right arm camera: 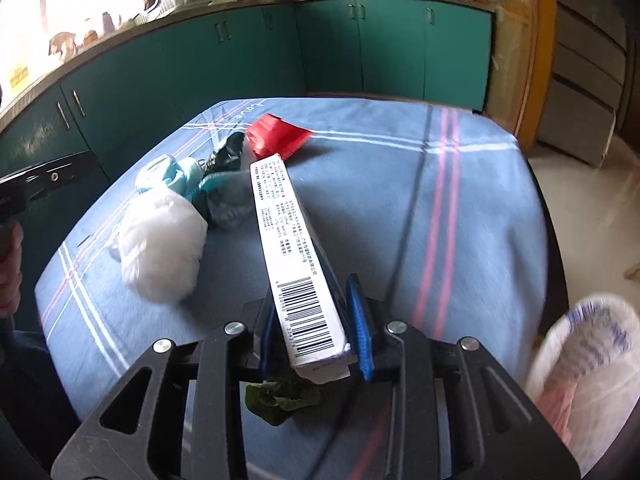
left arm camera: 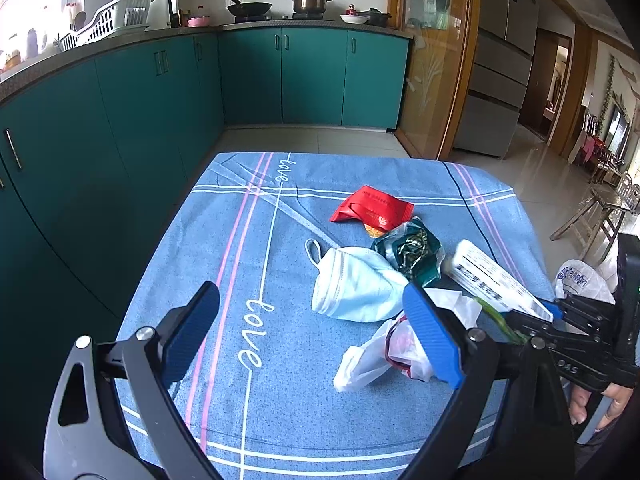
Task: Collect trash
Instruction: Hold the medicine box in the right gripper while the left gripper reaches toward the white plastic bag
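Observation:
Trash lies on a blue checked tablecloth: a red wrapper, a dark green wrapper, a pale blue face mask and a crumpled white plastic bag. My left gripper is open above the cloth, its right finger over the white bag. My right gripper is shut on a long white box with a barcode, held above the table; the box also shows in the left wrist view. A green leaf sits under the box.
A white printed plastic bag hangs at the table's right edge, also in the left wrist view. Teal kitchen cabinets run along the left and back. A fridge and doorway stand at the right.

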